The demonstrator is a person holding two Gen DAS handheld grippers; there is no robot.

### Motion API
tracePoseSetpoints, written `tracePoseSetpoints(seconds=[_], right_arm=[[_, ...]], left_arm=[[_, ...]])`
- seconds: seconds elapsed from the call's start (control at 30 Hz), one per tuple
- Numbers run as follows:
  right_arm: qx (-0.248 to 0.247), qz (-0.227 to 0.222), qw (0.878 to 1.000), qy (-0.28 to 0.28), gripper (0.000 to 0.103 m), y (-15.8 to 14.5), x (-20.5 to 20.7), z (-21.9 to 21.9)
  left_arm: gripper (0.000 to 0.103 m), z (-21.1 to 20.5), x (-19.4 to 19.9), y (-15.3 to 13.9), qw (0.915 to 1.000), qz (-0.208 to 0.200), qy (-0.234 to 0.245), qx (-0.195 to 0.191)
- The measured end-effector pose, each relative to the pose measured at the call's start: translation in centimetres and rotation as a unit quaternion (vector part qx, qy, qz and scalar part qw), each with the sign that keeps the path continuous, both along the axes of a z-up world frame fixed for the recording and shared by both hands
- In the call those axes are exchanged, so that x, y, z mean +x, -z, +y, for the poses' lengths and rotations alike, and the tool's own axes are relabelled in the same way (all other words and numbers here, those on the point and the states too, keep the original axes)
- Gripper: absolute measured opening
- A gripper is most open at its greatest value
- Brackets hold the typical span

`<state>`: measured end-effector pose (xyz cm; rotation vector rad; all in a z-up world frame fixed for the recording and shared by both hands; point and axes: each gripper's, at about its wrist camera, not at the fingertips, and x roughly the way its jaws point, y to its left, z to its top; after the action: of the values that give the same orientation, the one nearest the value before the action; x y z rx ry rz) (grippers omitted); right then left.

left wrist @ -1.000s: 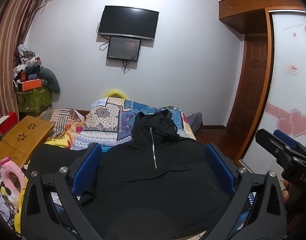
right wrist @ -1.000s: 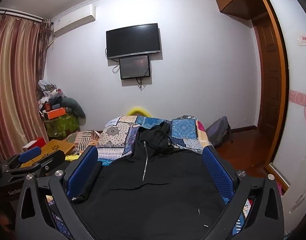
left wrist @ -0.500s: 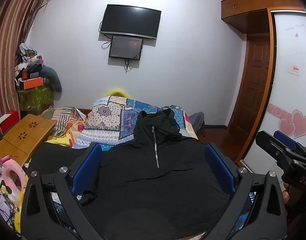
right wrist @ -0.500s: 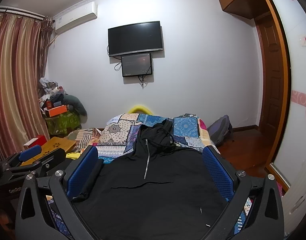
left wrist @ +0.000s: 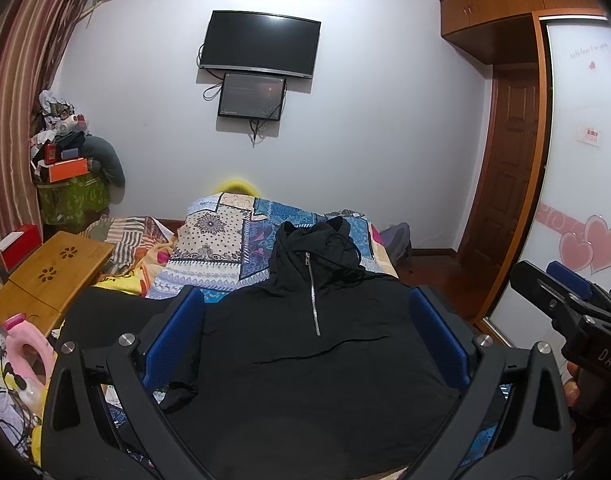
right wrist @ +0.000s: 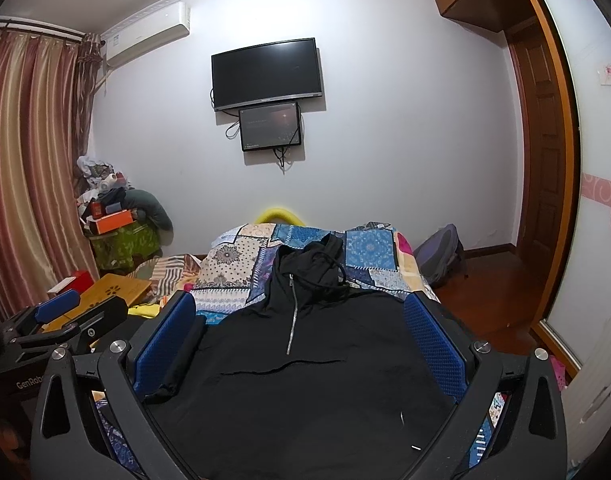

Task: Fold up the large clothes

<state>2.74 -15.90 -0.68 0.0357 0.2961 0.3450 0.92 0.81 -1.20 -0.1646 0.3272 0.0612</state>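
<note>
**Hoodie flat on bed, both grippers poised above**

Little had changed over the past second: both views had tilted very slightly. The black hoodie (left wrist: pixel 305 360) lay spread on the patchwork bed (left wrist: pixel 221 248), hood away. The left gripper (left wrist: pixel 305 340) and right gripper (right wrist: pixel 299 340) hovered side by side above it, jaws wide apart, holding nothing.

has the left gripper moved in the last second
Yes, slightly. In the left wrist view the wall TV and black hoodie have drifted rightward, so the open left gripper has turned or shifted a little leftward.
</note>
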Motion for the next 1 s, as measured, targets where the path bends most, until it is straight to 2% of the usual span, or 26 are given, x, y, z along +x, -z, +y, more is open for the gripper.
tracePoseSetpoints(seconds=[1.0], right_arm=[[0.0, 0.007, 1.0, 0.001, 0.103, 0.23, 0.16, -0.16]], left_arm=[[0.103, 0.09, 0.31, 0.4, 1.0, 0.008, -0.001, -0.001]])
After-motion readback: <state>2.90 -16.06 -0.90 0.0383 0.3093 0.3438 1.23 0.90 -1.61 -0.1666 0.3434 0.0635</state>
